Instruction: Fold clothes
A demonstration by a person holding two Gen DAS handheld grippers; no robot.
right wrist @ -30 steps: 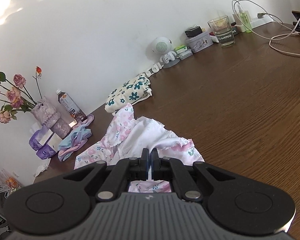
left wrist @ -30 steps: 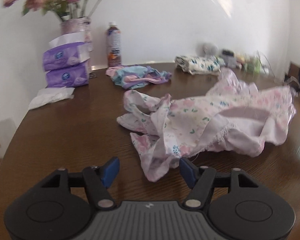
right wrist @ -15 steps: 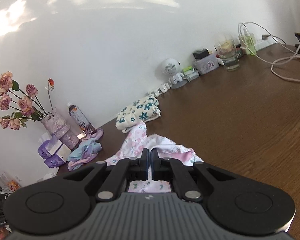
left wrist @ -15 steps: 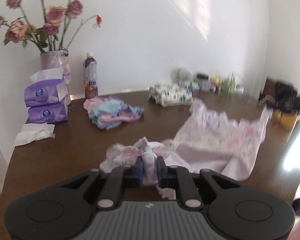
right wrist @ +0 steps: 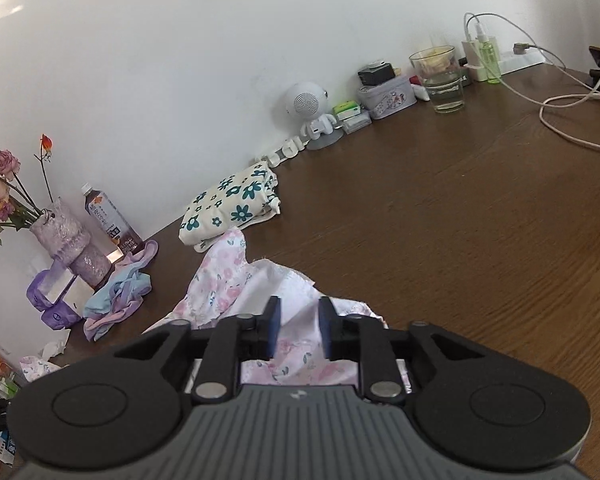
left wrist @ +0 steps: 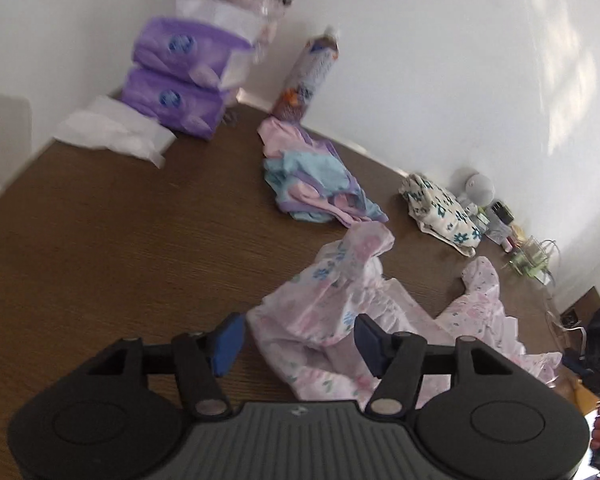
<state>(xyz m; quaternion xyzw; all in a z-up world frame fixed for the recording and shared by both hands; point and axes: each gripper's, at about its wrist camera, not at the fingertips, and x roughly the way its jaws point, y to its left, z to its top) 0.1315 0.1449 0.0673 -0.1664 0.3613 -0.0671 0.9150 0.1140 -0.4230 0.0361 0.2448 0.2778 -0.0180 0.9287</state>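
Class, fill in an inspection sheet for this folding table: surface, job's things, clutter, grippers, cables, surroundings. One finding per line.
Surface: dark wooden table, much of it bare.
Job's things: pink floral garment lies crumpled; folded teal-flower cloth near the wall; pastel garment bunched.
Clutter: tissue packs, vase, bottle, glass, tin, robot toy.
Grippers: left hand-held gripper open over the pink floral garment; right hand-held gripper open, cloth between its fingers.
Cables: white cable looped on the table.
Surroundings: white wall.
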